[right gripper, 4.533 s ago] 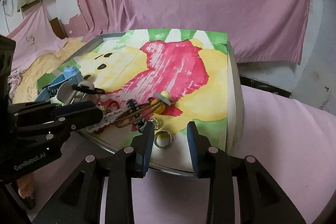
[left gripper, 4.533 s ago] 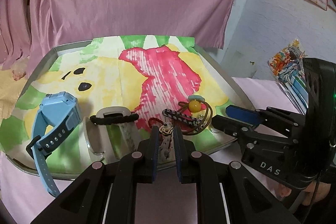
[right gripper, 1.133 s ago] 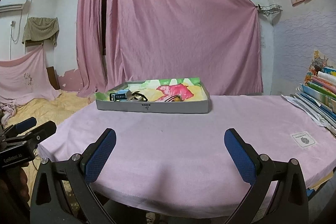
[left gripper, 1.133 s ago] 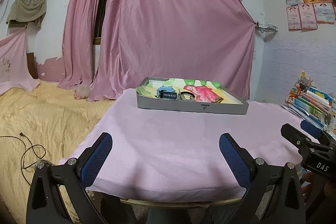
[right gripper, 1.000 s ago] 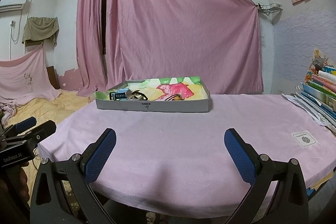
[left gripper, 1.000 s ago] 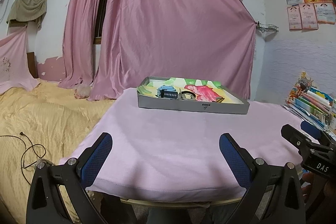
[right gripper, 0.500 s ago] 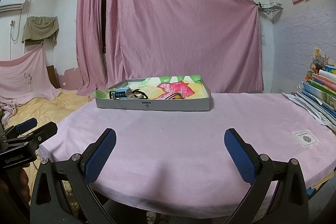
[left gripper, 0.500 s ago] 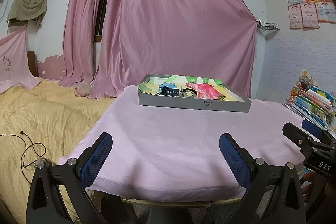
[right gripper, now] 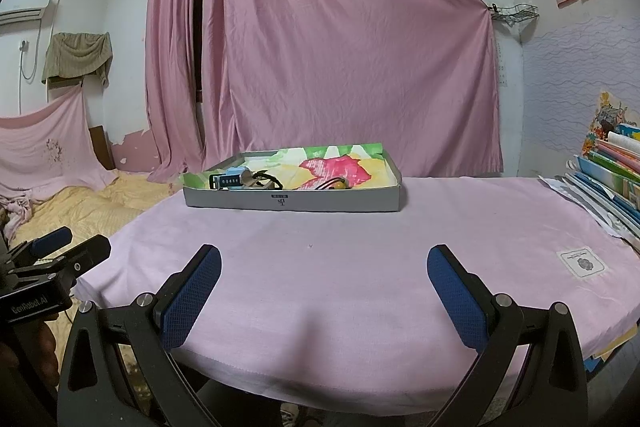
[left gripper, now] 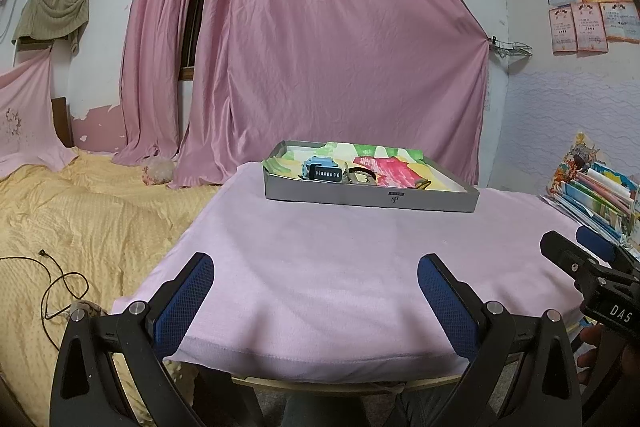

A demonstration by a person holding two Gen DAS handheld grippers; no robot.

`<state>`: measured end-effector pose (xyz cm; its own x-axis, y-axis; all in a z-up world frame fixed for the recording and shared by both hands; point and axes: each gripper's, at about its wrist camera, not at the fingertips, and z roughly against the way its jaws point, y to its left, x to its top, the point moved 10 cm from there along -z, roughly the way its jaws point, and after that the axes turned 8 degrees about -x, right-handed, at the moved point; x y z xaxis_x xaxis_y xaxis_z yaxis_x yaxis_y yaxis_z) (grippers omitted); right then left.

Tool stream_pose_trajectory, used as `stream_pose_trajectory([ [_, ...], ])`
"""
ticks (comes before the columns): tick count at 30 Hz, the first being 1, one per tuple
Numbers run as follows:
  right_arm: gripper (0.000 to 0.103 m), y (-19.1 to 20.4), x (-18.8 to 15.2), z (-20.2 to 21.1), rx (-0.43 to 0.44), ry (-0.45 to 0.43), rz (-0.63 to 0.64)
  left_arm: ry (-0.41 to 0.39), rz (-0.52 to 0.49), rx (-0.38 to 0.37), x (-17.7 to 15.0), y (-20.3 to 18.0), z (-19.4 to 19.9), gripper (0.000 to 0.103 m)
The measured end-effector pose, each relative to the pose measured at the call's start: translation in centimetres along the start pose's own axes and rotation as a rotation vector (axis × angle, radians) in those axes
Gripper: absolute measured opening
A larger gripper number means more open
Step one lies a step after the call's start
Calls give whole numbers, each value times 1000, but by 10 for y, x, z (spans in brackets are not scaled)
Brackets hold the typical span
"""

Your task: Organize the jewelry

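Observation:
A grey tray (left gripper: 372, 195) (right gripper: 292, 202) lined with a colourful picture sits at the far side of the pink-covered table (left gripper: 360, 259). Inside it lie a blue watch (left gripper: 320, 171) (right gripper: 230, 179), dark cords (right gripper: 268, 179) and a yellow bead (right gripper: 340, 183). My left gripper (left gripper: 316, 291) hangs wide open and empty over the table's near edge, far from the tray. The right gripper (right gripper: 324, 283) is equally wide open and empty, also at the near edge. Each gripper shows at the side of the other's view.
Stacked books and papers (right gripper: 612, 183) lie along the table's right side, with a small white label (right gripper: 580, 263) on the cloth. A yellow bedspread (left gripper: 72, 219) with a black cable (left gripper: 56, 287) spreads to the left. Pink curtains (left gripper: 320, 67) hang behind.
Over 4.5 s both grippers pulled back from the tray to the table's near edge and opened wide. In the last second the views have only drifted slightly.

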<state>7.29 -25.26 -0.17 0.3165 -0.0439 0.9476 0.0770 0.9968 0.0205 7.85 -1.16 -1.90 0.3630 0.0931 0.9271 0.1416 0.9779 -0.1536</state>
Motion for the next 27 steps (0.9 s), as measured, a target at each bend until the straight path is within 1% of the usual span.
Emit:
stream_pose_trajectory([
  [27,101,1,0,1,2,1,-2,6,1,2,-3,2,0,102],
])
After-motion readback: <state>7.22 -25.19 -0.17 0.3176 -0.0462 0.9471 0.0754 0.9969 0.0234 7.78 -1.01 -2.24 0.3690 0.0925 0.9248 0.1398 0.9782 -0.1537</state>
